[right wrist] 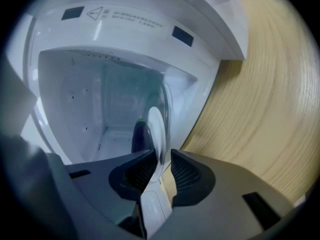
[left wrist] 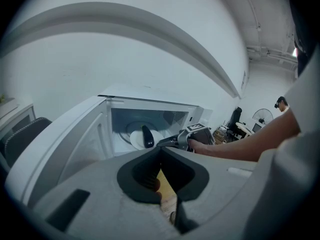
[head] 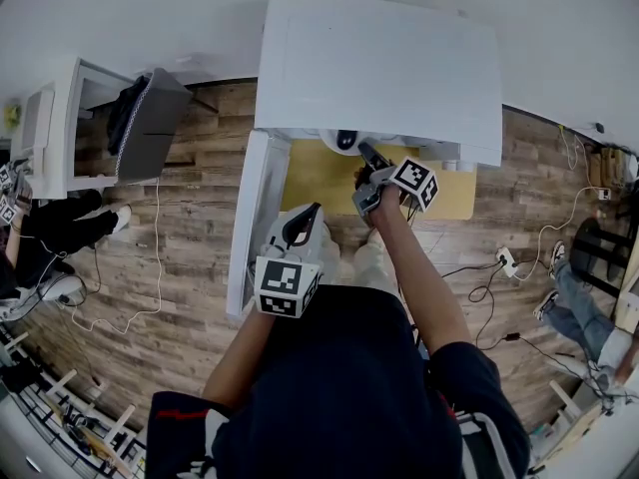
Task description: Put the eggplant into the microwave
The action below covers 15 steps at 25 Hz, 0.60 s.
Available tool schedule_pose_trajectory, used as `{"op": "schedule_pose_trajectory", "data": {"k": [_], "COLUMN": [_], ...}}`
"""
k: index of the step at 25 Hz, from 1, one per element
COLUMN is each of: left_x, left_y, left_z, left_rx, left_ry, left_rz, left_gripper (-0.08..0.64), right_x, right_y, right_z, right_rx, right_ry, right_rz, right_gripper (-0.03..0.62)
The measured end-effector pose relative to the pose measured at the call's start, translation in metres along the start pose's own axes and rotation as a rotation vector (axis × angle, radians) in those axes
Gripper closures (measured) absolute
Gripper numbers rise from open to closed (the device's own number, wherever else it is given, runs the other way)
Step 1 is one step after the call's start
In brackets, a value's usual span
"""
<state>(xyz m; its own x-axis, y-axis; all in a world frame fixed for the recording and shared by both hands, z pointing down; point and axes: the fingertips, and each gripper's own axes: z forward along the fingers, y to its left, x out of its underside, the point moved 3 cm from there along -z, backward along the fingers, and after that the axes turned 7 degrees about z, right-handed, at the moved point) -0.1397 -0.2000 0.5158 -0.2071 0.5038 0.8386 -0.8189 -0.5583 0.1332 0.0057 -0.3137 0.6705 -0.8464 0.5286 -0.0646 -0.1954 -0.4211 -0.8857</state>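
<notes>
Items in your view, counted. Microwave (head: 379,68): one. Plate (left wrist: 135,140): one. Eggplant (left wrist: 147,136): one. Wooden table (head: 310,178): one. Grippers in your hands: two, left gripper (head: 312,213), right gripper (head: 364,151). Marker cubes (head: 287,287): two, one per gripper.

The microwave (head: 379,63) is white. The eggplant (right wrist: 140,136) is dark purple with a green tip. The plate (right wrist: 155,128) is white. The table (head: 310,183) is pale yellow wood.

Light wooden table (head: 310,180), white microwave (head: 379,68) standing on it, door open
</notes>
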Motion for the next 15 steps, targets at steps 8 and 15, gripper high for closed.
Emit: {"op": "schedule_pose_trajectory", "data": {"k": [8,15], "left_x": [0.003,0.003], "left_y": [-0.005,-0.007], "left_z": [0.003,0.004], "left_rx": [-0.001,-0.007], "left_ry": [0.006,0.007], "left_rz": [-0.001,-0.006], "left_gripper": [0.546,0.546], "right_x": [0.011,0.021], "right_y": [0.009,0.019], "right_z": [-0.012,-0.021], "right_rx": [0.022,0.102], "right_ry": [0.055,0.1], "right_rz": [-0.199,-0.602], "right_gripper": [0.526,0.532]}}
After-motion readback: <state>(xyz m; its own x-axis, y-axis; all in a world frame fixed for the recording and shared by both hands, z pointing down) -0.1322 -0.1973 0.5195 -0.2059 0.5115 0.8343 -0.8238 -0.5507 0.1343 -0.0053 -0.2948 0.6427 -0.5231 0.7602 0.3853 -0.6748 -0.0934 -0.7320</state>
